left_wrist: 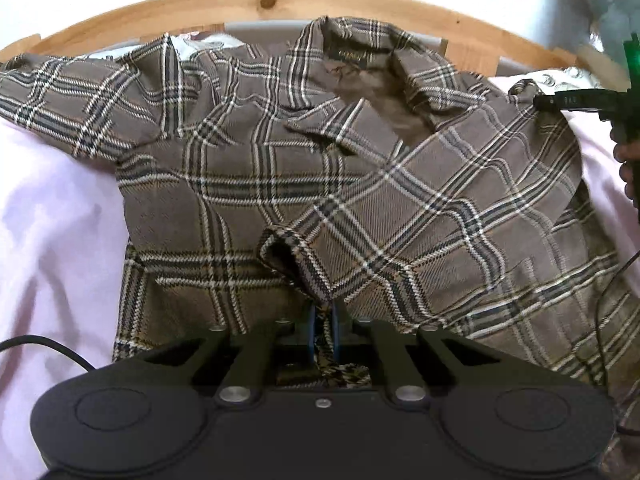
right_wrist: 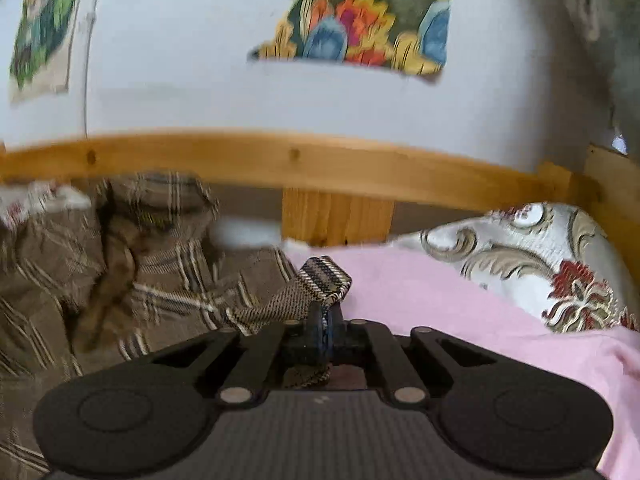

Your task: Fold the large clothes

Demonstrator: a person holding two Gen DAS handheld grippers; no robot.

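- One brown plaid flannel shirt [left_wrist: 312, 168] lies spread across the bed, one of its sleeves folded in over the front.
- One pale pink bedsheet [right_wrist: 460, 300] covers the mattress beneath it.
- One wooden pine bed rail [right_wrist: 280, 160] runs along the far side.
- One white cushion with a red and beige scroll pattern [right_wrist: 540, 252] sits at the bed's right end.
- Two colourful paper pictures are fixed to the white wall: a floral one [right_wrist: 360, 20] and a green-and-yellow one [right_wrist: 44, 28].
- Two black two-finger grippers are at work: the left gripper [left_wrist: 324, 320] and the right gripper [right_wrist: 322, 320], each pinching a fold of the shirt.
- One thin black cable [left_wrist: 44, 346] trails over the sheet at the left.
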